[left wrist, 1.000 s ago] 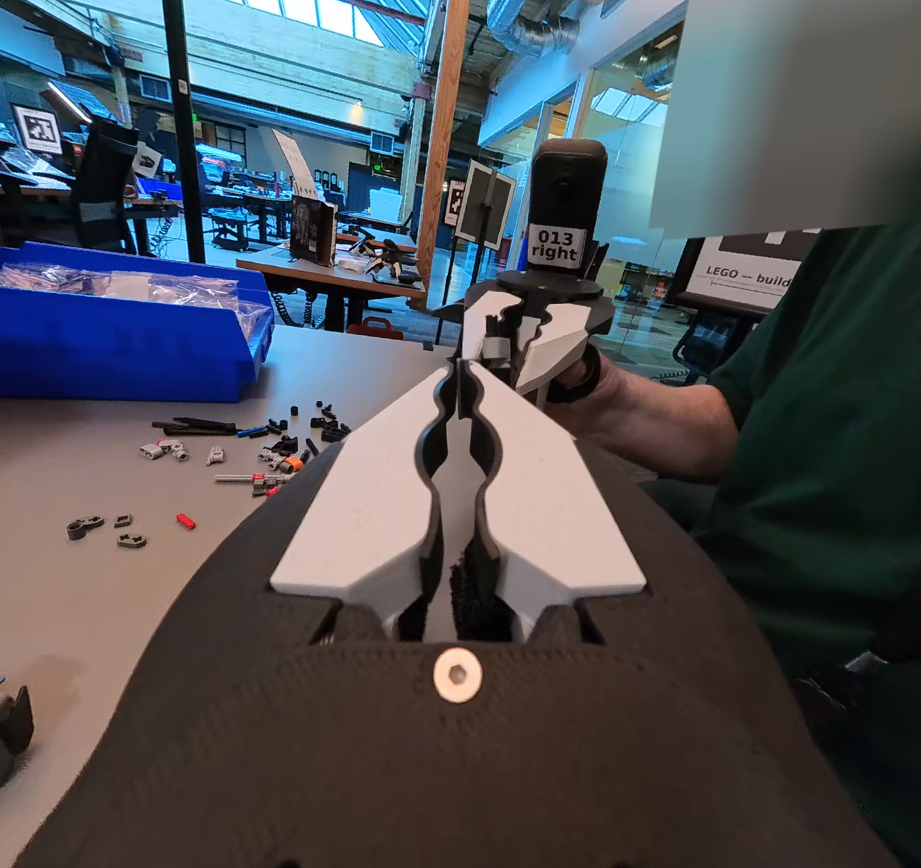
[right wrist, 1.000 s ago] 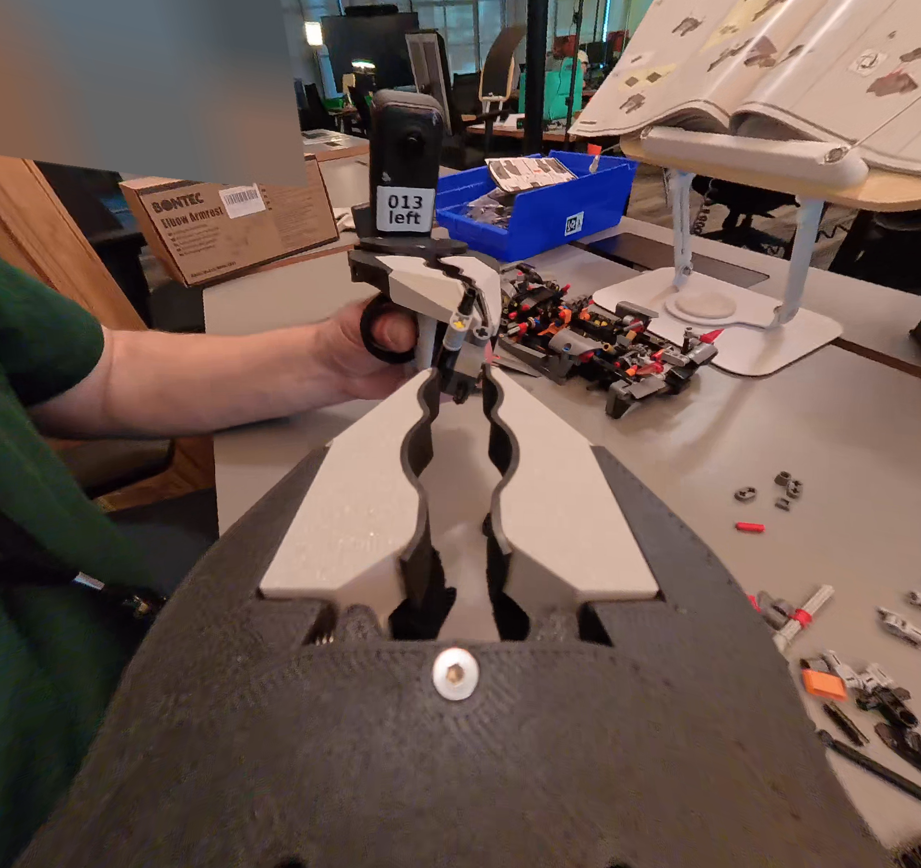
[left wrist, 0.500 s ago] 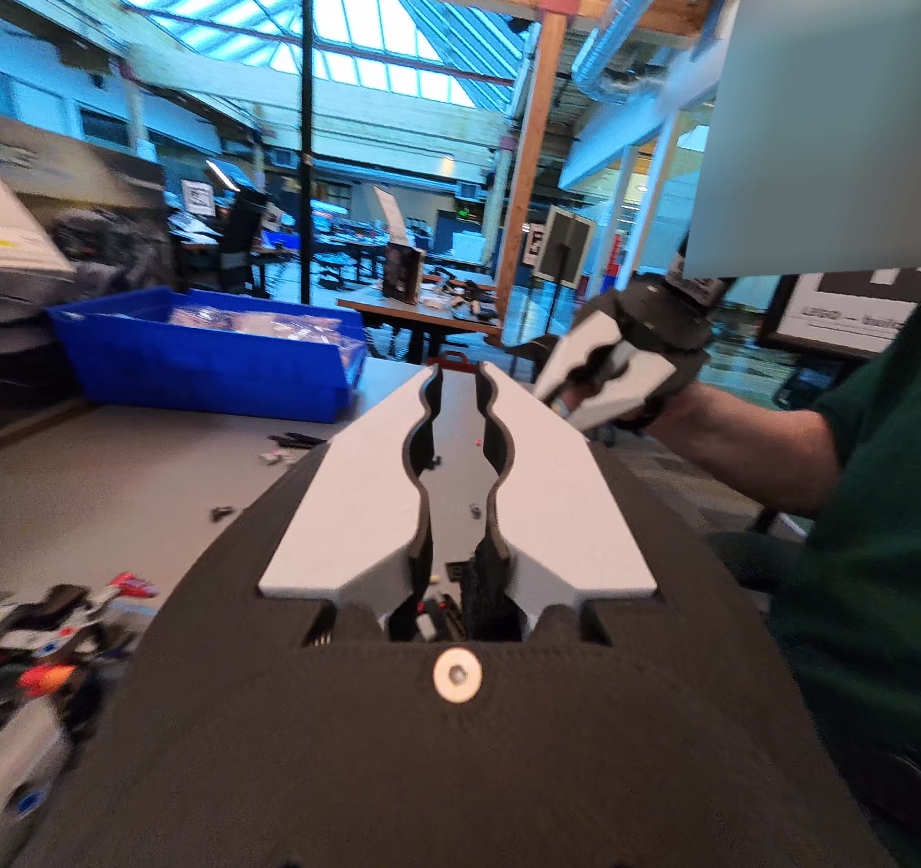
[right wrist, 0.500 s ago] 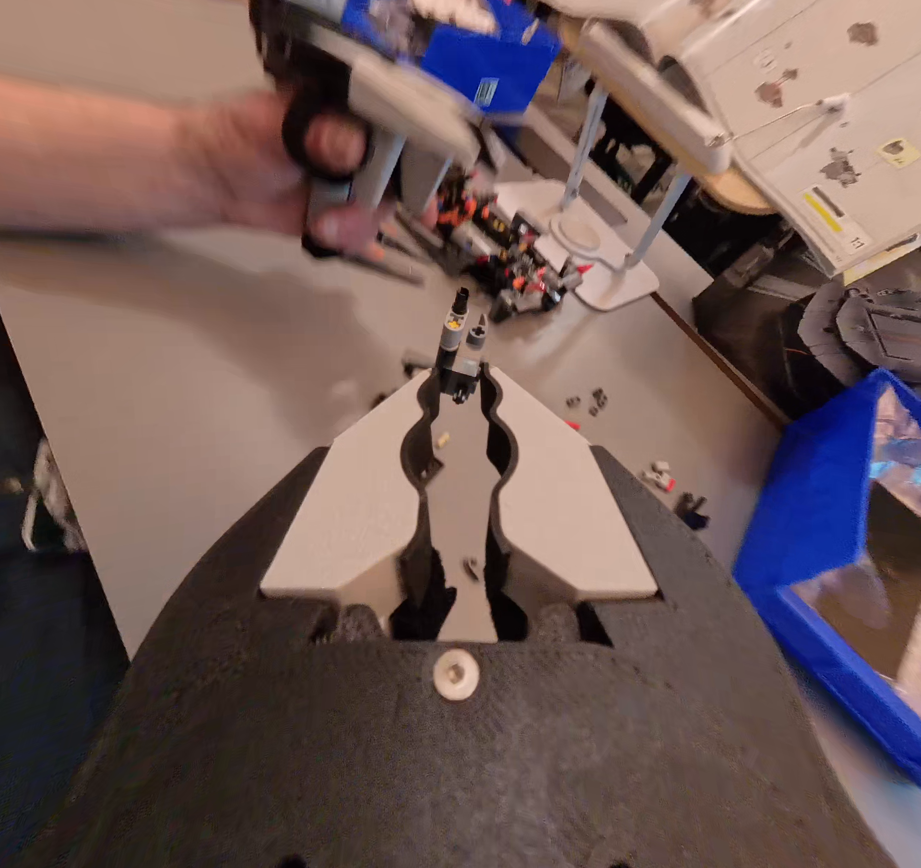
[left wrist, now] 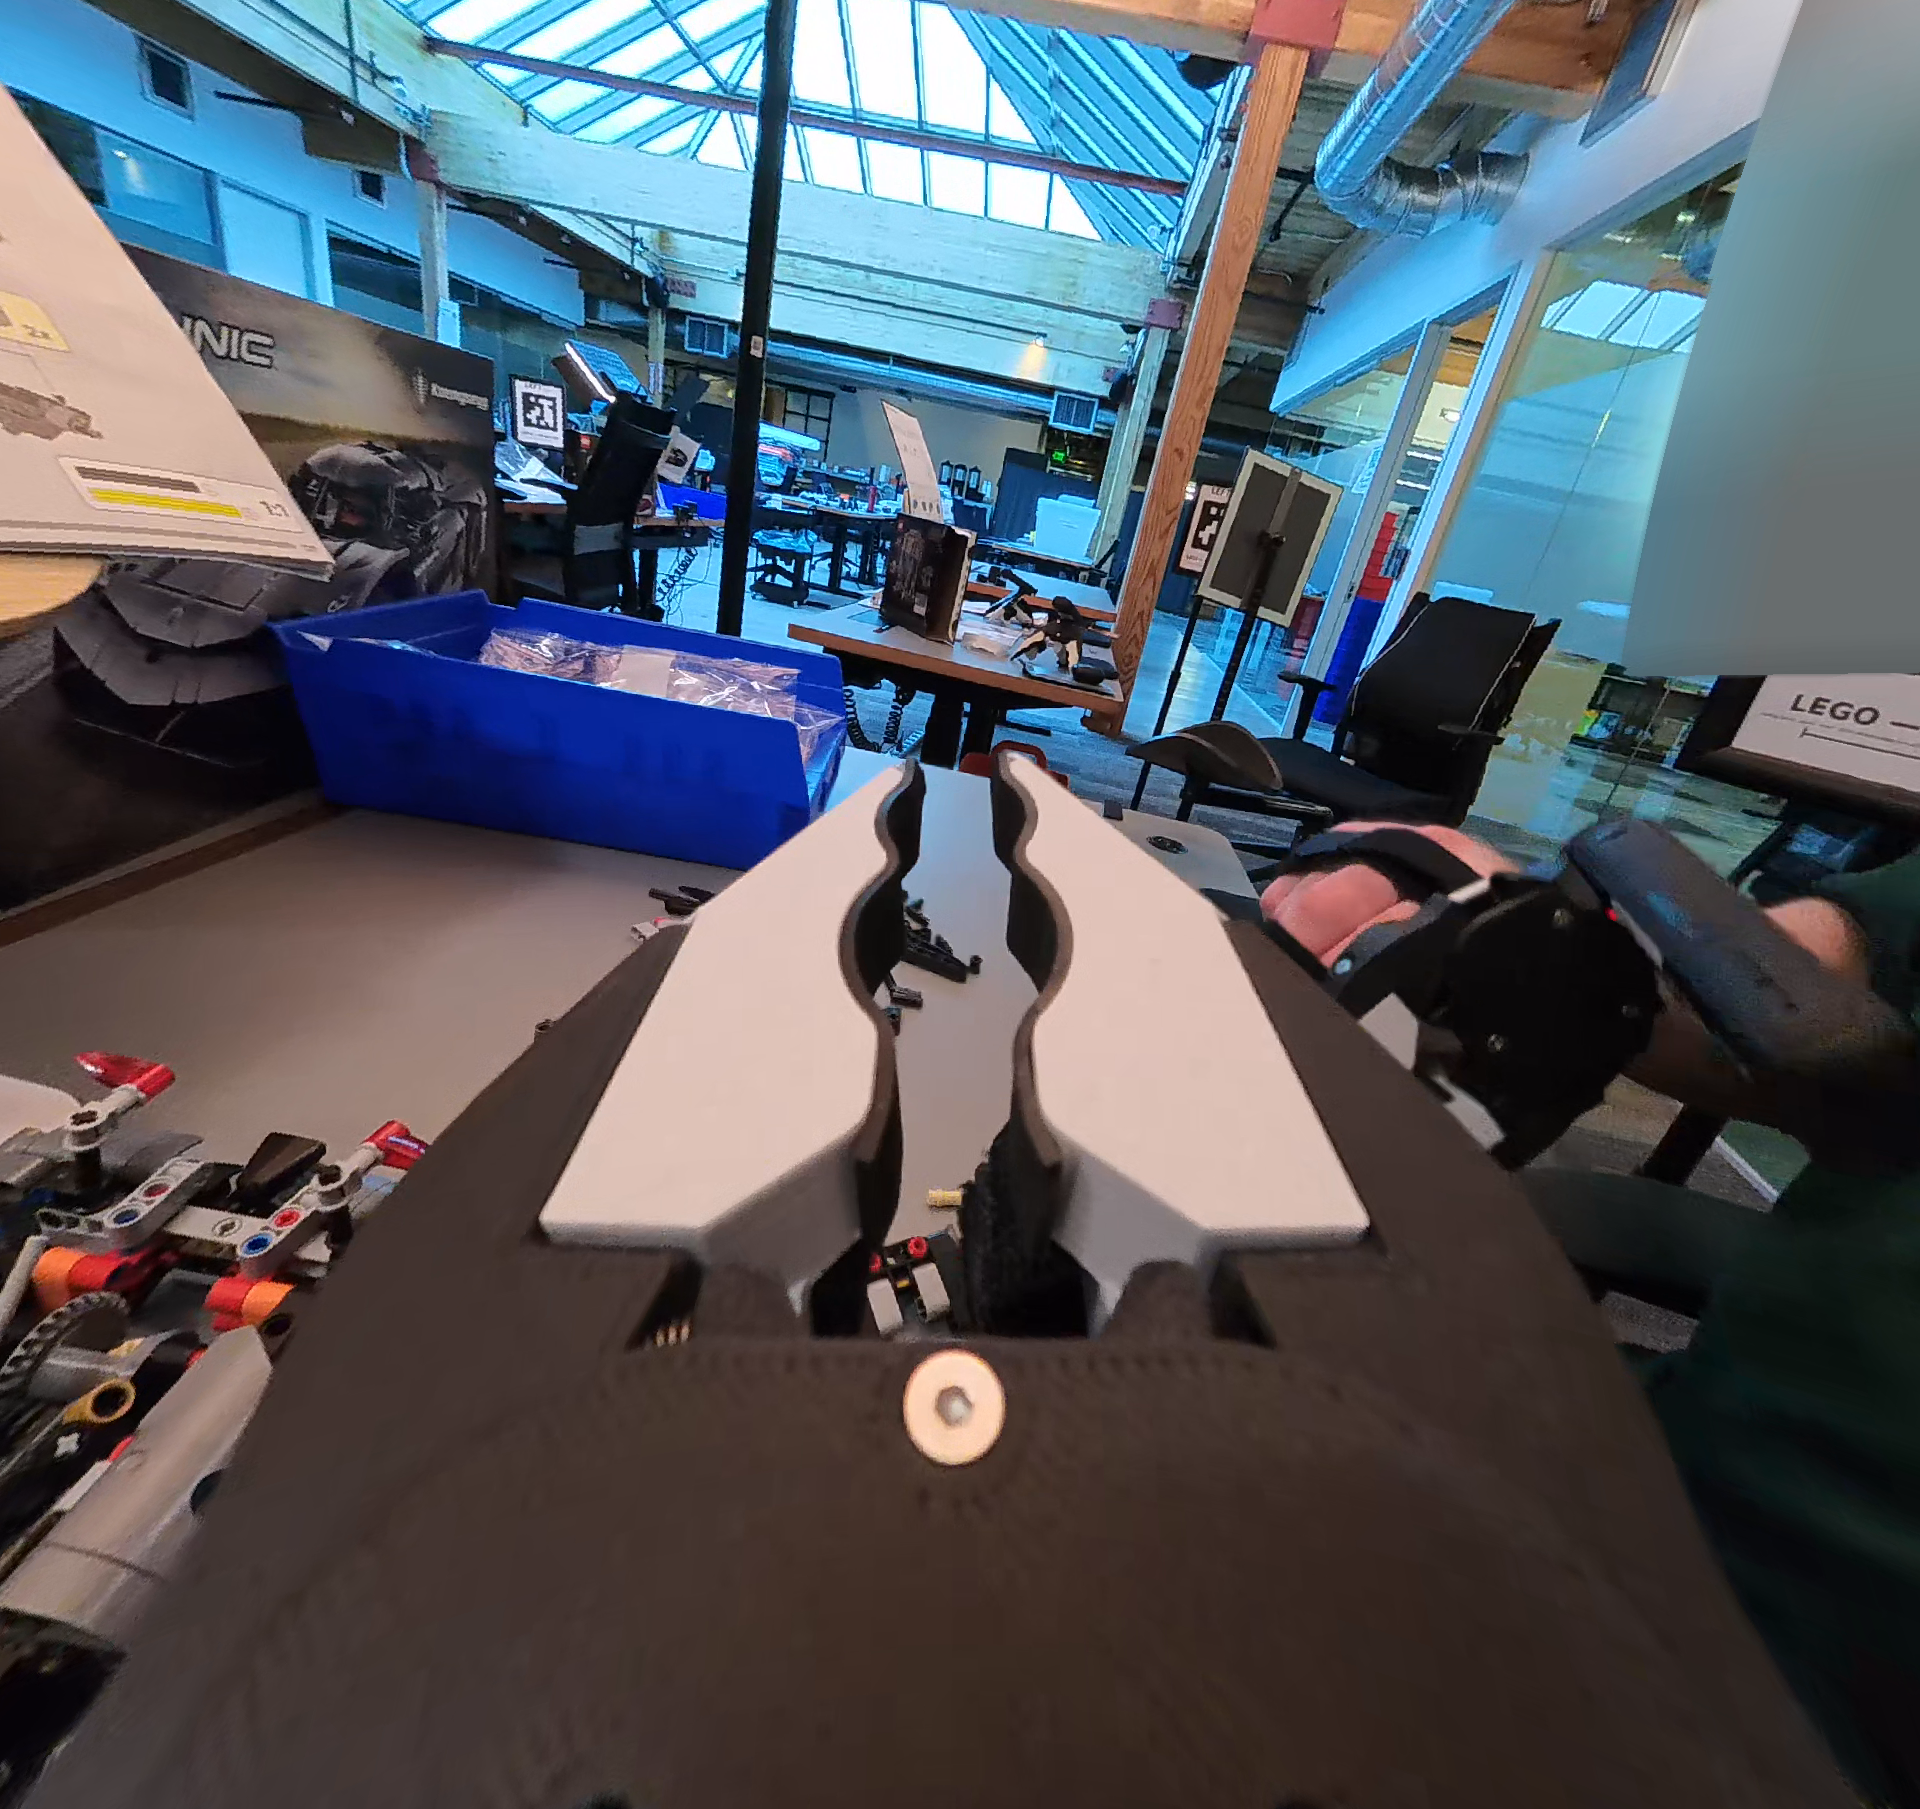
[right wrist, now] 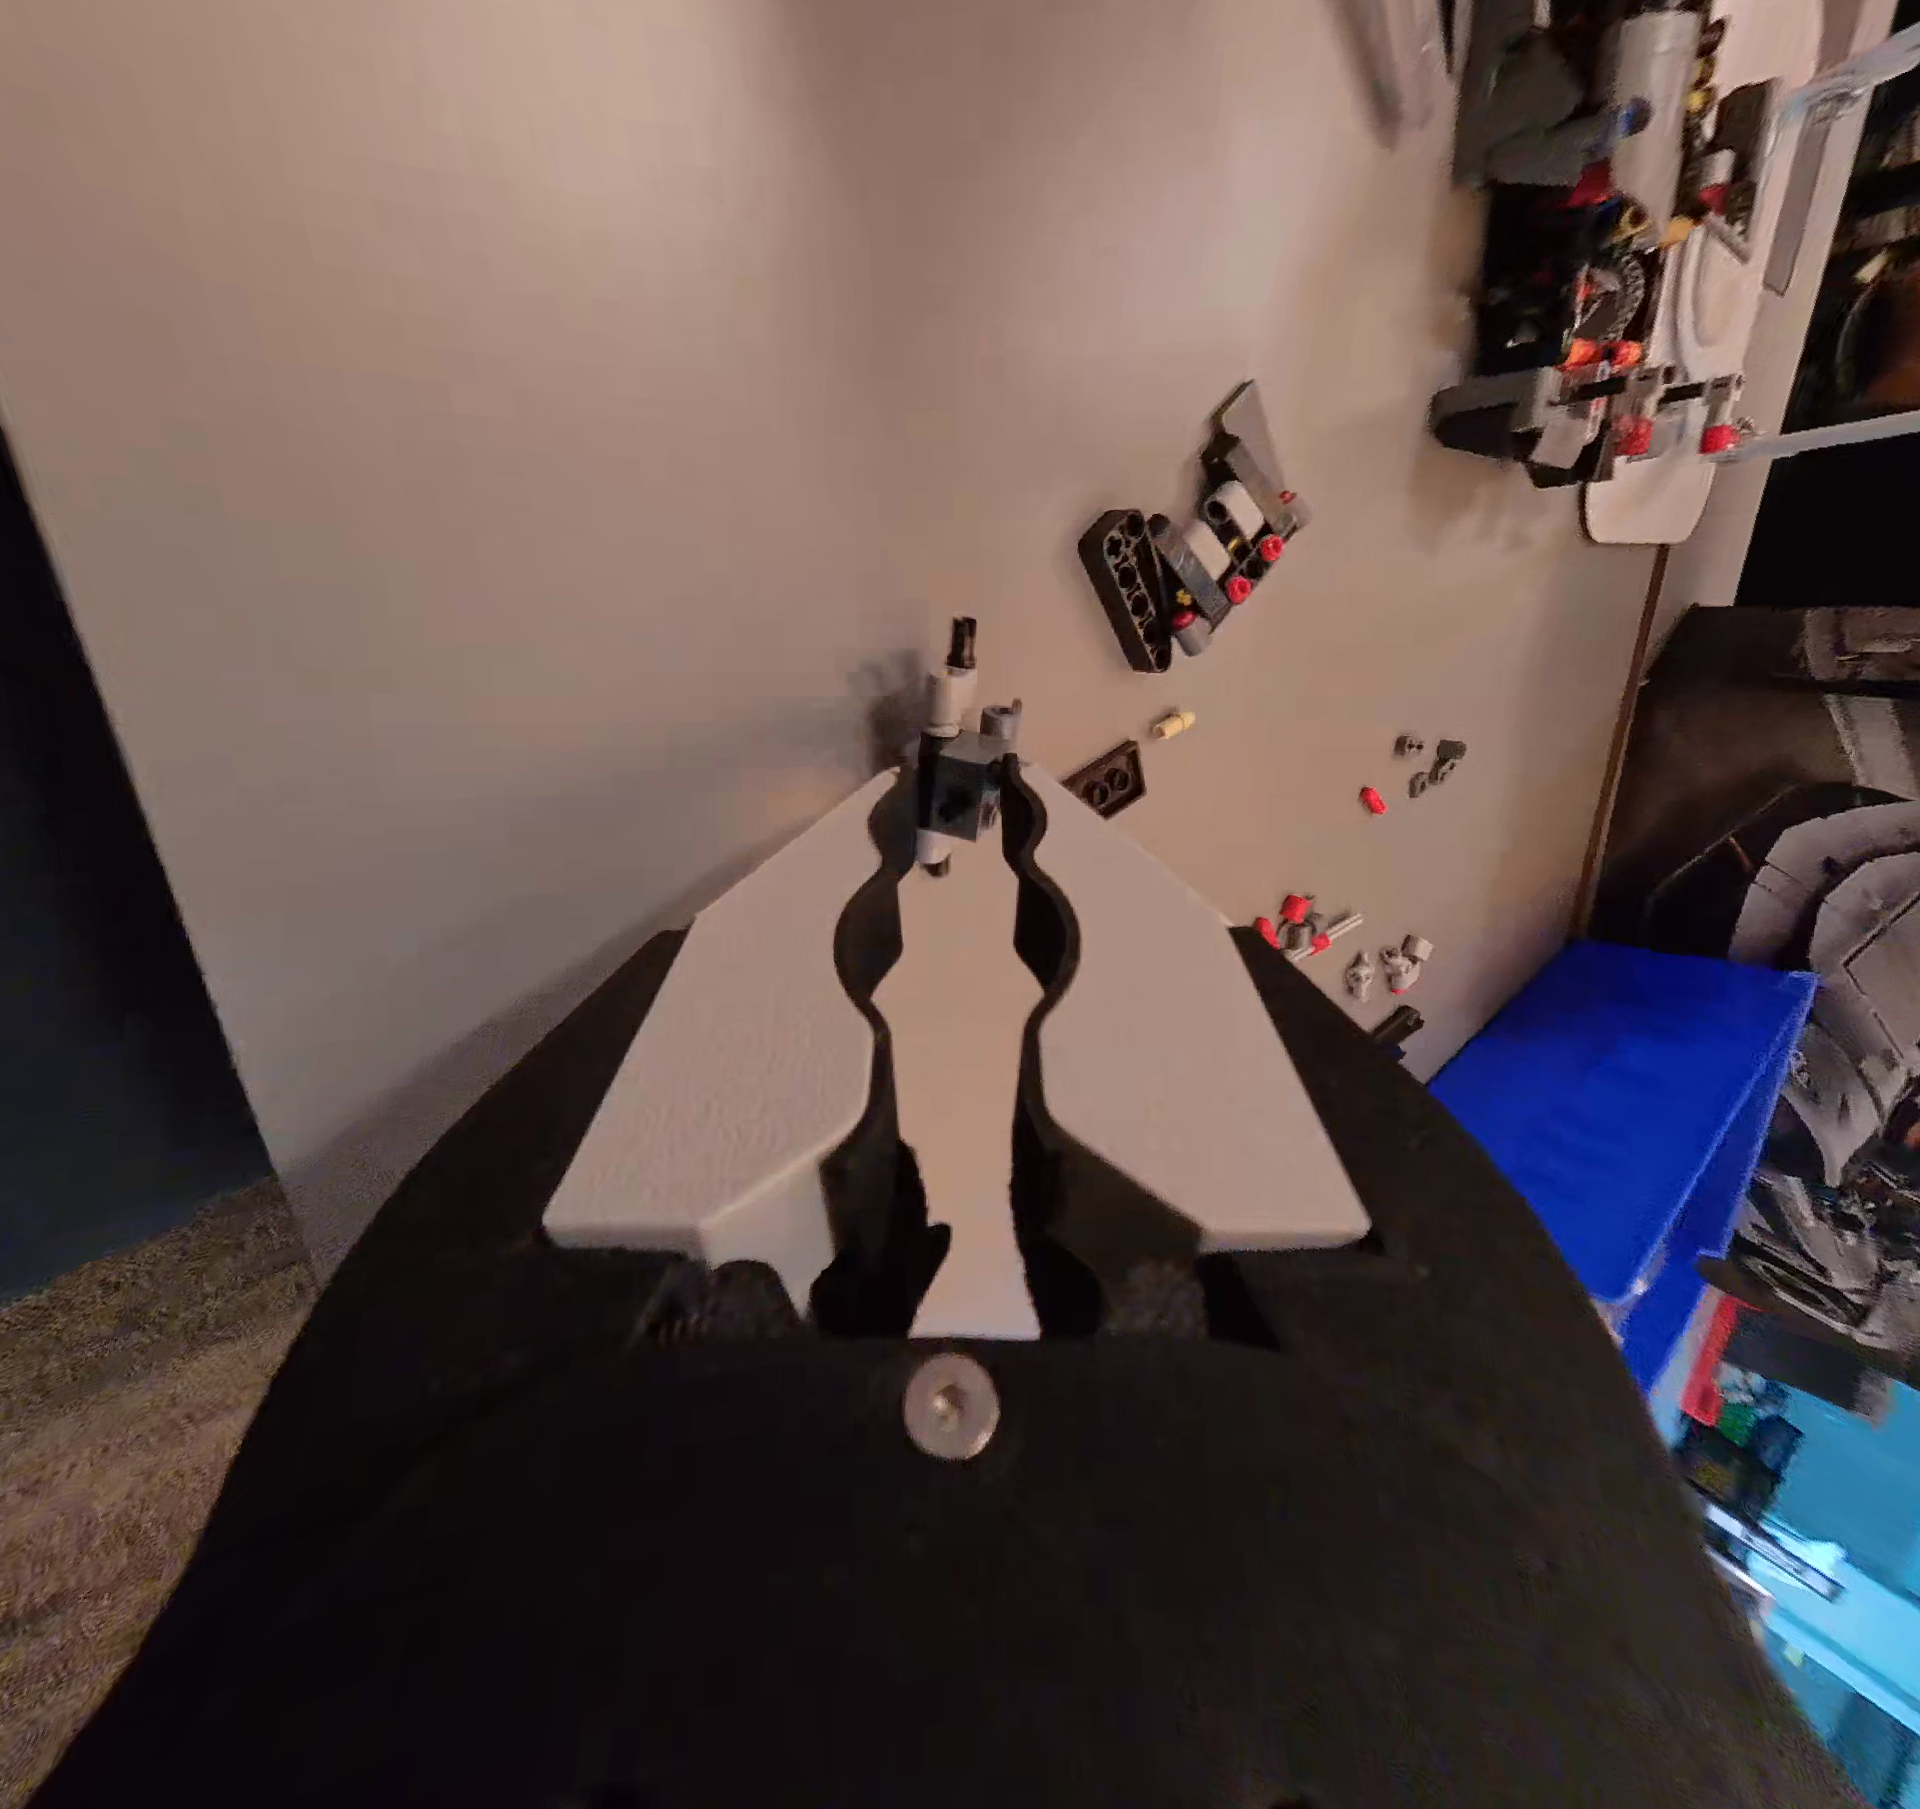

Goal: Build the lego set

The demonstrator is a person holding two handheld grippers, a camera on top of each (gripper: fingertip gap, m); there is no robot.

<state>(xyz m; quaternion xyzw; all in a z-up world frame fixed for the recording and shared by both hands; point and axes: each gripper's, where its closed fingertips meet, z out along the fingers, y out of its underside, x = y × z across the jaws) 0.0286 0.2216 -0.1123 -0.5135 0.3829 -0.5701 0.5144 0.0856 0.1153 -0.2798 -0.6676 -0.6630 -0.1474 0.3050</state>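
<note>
Done so far: We see a big, partly built lego model [right wrist: 1621, 232] lying on the bench [right wrist: 520, 305] by the white stand base. A smaller built chunk [right wrist: 1195, 564] lies apart from it, nearer the middle of the bench.

Still to do: We think a lot is left. Many loose little pieces [right wrist: 1340, 938] lie on the bench, and more bags sit in the blue bin [left wrist: 561, 751].

Right gripper: Our right gripper [right wrist: 951, 803] is nearly closed. It pinches a small lego piece [right wrist: 956, 762] at its very tips.

Left gripper: Our left gripper [left wrist: 951, 788] has a narrow gap between its fingers. We see nothing held in it.

Where the small piece is: It is up in the air over the bench, in the right gripper tips. It is not on the model yet. The big model is well apart from it, toward the far corner.

What it looks like: A dark block with a thin white and black pin standing out of it, and a short grey stub beside the pin.

Long axis: The long way runs along the pin, about in line with the gripper fingers.

Which way it points: The black pin tip points away from the gripper, out past the fingertips.

Our guess for next: We think this piece has to go over to the model and be pushed in.
</note>
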